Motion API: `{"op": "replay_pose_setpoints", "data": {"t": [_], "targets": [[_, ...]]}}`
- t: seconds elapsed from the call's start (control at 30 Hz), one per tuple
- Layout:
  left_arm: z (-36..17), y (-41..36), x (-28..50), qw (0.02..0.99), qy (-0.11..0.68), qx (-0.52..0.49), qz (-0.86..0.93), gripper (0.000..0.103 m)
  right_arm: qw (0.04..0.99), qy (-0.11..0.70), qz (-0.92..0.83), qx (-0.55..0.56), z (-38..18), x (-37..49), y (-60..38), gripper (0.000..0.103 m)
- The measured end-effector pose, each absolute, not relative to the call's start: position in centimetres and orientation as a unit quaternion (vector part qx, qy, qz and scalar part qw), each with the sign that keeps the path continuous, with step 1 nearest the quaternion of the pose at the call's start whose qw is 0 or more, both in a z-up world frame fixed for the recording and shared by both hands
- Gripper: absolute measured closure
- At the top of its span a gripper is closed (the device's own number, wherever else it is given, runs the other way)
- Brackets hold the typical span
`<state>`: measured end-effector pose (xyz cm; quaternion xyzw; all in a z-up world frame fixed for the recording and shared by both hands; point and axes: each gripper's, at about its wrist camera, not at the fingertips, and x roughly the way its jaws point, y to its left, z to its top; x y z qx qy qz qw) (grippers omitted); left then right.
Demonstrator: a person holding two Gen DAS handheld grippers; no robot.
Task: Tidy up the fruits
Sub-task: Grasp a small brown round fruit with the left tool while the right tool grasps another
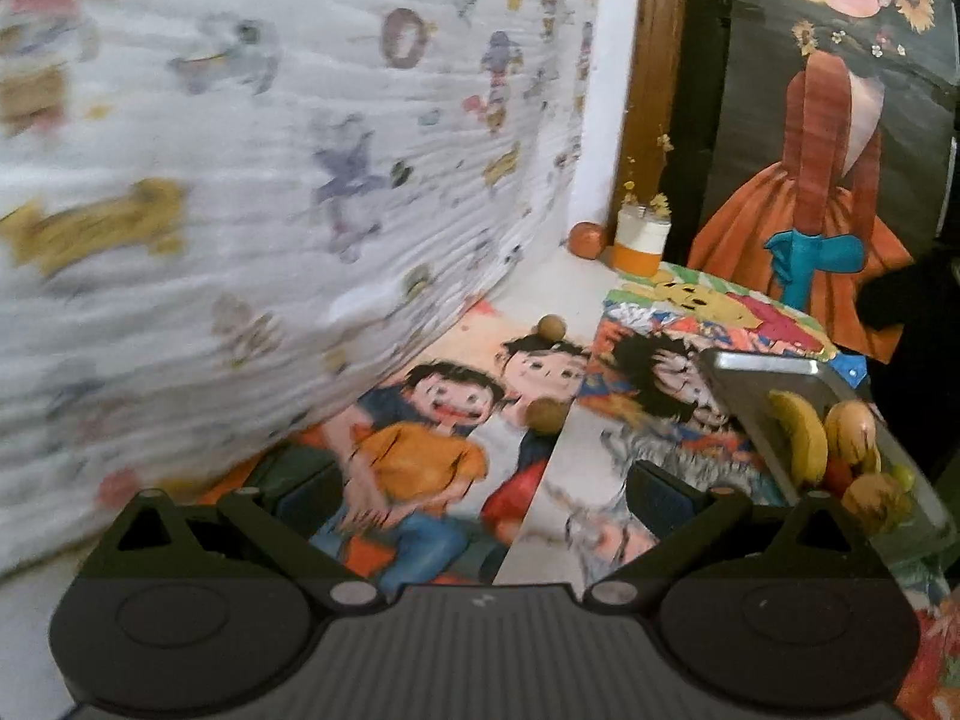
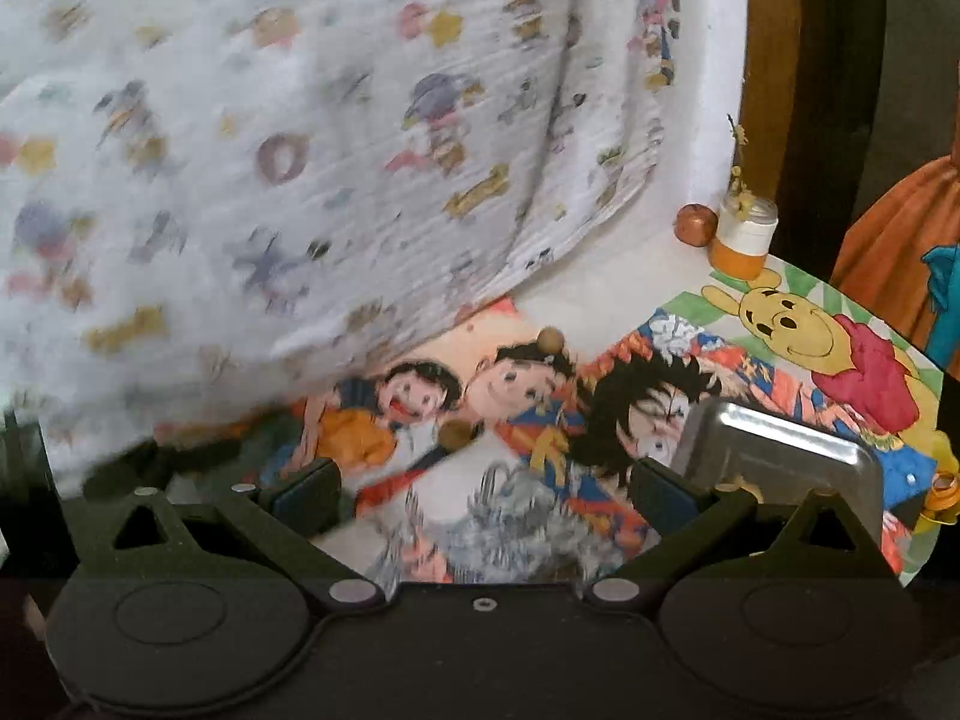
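Note:
Two small round brown fruits lie on cartoon drawings on the table: a far one (image 1: pixel 551 327) (image 2: pixel 549 340) and a near one (image 1: pixel 545 415) (image 2: pixel 456 434). A steel tray (image 1: pixel 759 369) (image 2: pixel 780 450) at the right holds bananas (image 1: pixel 801 435) and other fruits (image 1: pixel 873 495). An orange-red fruit (image 1: pixel 585 239) (image 2: pixel 696 225) sits at the back beside a jar. My left gripper (image 1: pixel 480 489) is open and empty above the drawings, short of the near fruit. My right gripper (image 2: pixel 486 489) is open and empty, just left of the tray.
A white patterned cloth (image 1: pixel 270 180) (image 2: pixel 300 150) hangs over the left and back. An orange-and-white jar (image 1: pixel 641 246) (image 2: pixel 744 243) with dried flowers stands by a wooden frame. A painting of a girl in an orange dress (image 1: pixel 828 210) leans at the right.

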<state>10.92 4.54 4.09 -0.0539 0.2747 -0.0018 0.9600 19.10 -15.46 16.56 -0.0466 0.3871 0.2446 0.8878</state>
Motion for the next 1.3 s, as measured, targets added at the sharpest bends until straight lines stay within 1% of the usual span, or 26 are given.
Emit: {"op": "replay_pose_setpoints", "data": {"t": [0.07,0.17,0.3,0.37,0.43,0.5,0.63,0.77,0.83,0.9,1.0,1.03,1.1,1.2,1.23,1.3], "targets": [[4.2,4.4,12.5,0.96,0.276,-0.055,-0.014,0.0,0.884,0.391,0.25,-0.056,16.8,21.6,-14.9,0.001],[4.0,4.4,15.1,0.956,0.287,-0.052,-0.031,0.0,0.874,0.386,0.275,-0.106,15.7,25.5,-13.7,0.001],[2.5,4.5,18.3,0.946,0.316,-0.055,-0.047,0.0,0.864,0.374,0.296,-0.158,12.4,29.9,-12.5,0.001],[1.7,4.6,19.4,0.945,0.316,-0.063,-0.051,0.0,0.857,0.368,0.314,-0.176,10.3,31.8,-11.8,0.001],[1.0,4.7,20.2,0.945,0.313,-0.071,-0.059,0.003,0.85,0.36,0.334,-0.191,8.4,33.1,-11.2,0.002],[0.4,4.7,21.1,0.944,0.313,-0.077,-0.066,0.011,0.844,0.348,0.351,-0.21,6.5,34.3,-10.5,0.007],[-0.6,4.5,22.4,0.941,0.319,-0.085,-0.077,0.018,0.836,0.343,0.374,-0.209,3.5,36.5,-9.6,0.011],[-1.2,4.2,23.2,0.938,0.324,-0.088,-0.09,0.029,0.839,0.342,0.379,-0.19,1.9,38.1,-9.1,0.016],[-1.6,4.1,23.6,0.936,0.329,-0.093,-0.09,0.033,0.839,0.345,0.376,-0.188,1.3,38.8,-8.9,0.019],[-1.7,4.0,23.7,0.937,0.324,-0.092,-0.087,0.037,0.84,0.347,0.374,-0.187,0.7,39.3,-8.8,0.025],[-1.8,3.9,23.8,0.938,0.323,-0.097,-0.086,0.047,0.84,0.35,0.373,-0.181,0.0,40.0,-8.7,0.031],[-1.8,3.8,23.8,0.937,0.323,-0.1,-0.087,0.05,0.841,0.349,0.374,-0.179,-0.2,40.2,-8.8,0.033],[-1.9,3.6,23.9,0.937,0.322,-0.098,-0.09,0.058,0.842,0.348,0.373,-0.175,-0.4,40.4,-8.8,0.034],[-2.0,3.3,24.0,0.937,0.322,-0.097,-0.095,0.065,0.844,0.35,0.37,-0.17,-0.8,40.9,-8.6,0.036],[-2.0,3.2,24.0,0.937,0.322,-0.097,-0.095,0.066,0.844,0.349,0.37,-0.169,-0.9,41.1,-8.6,0.038],[-2.0,3.3,24.1,0.937,0.322,-0.101,-0.092,0.069,0.845,0.35,0.368,-0.169,-1.0,41.3,-8.4,0.043]]}}
